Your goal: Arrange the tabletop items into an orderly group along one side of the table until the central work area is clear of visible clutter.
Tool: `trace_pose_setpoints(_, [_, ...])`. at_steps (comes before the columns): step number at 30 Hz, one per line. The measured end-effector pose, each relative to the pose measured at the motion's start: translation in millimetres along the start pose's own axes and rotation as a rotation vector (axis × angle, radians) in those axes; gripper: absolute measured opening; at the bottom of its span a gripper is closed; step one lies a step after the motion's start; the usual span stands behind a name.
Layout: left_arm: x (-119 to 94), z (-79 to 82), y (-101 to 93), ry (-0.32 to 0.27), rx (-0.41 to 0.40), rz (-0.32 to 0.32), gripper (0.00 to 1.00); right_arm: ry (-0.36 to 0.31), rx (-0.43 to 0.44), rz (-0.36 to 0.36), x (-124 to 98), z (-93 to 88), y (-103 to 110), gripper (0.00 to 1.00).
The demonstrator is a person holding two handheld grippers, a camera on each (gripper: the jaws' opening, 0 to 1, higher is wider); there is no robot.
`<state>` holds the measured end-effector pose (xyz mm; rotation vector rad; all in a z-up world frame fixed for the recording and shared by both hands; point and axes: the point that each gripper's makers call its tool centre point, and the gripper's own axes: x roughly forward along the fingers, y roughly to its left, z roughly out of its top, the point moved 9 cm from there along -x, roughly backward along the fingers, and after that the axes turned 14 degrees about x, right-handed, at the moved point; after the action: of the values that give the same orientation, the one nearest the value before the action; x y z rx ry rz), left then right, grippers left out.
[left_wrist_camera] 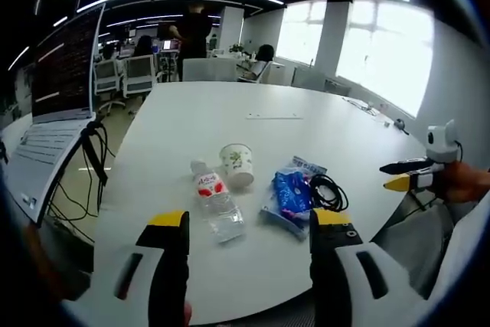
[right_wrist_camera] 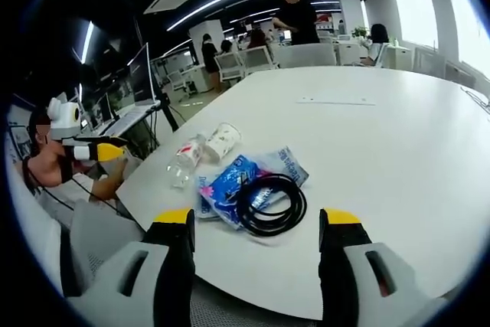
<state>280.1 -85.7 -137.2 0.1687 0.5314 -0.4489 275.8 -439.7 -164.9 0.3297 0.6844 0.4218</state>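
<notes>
Left gripper view: left gripper (left_wrist_camera: 249,223) jaws spread, nothing btwn them. Water bottle (left_wrist_camera: 215,201) lying flat at 12 o'clock of the jaws, paper cup (left_wrist_camera: 237,164) tipped over just beyond, blue packet (left_wrist_camera: 290,197) w/ black cable coil (left_wrist_camera: 327,191) at 1 o'clock. Right gripper (left_wrist_camera: 400,174) at 3 o'clock, can't tell if parted.

Right gripper view: right gripper (right_wrist_camera: 256,220) released, empty; cable on packet at 12, bottle and cup at 11. Table (right_wrist_camera: 383,143) beyond bare. Items loosely bunched near the edge, not lined up; tidying looks mostly still ahead.

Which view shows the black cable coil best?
The right gripper view: the black cable coil lies close and whole, loops clear, resting on the blue packet. In the left gripper view the coil is small, past the packet and partly cut by the gripper's jaw.
</notes>
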Motion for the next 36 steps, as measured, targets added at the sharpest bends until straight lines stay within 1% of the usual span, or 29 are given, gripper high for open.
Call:
trace_pose_setpoints(18, [-2,-3.4,2.7,0.000,-0.012,0.007,0.63,-0.008,0.008,-0.008,-5,-2.8,-1,0.65])
trace_pose_setpoints(23, [0,-2.3,4.1,0.004,-0.009,0.010,0.62,-0.021,0.015,-0.013,-8,-2.9,-1,0.65])
trace_pose_setpoints(28, [6,1.6,6.7,0.007,-0.010,0.010,0.60,-0.021,0.020,-0.019,-11,-5.4,-3,0.65])
trace_pose_setpoints(36, [22,7.2,12.4,0.029,0.015,0.005,0.58,-0.031,0.034,-0.025,-15,-6.2,-4,0.65])
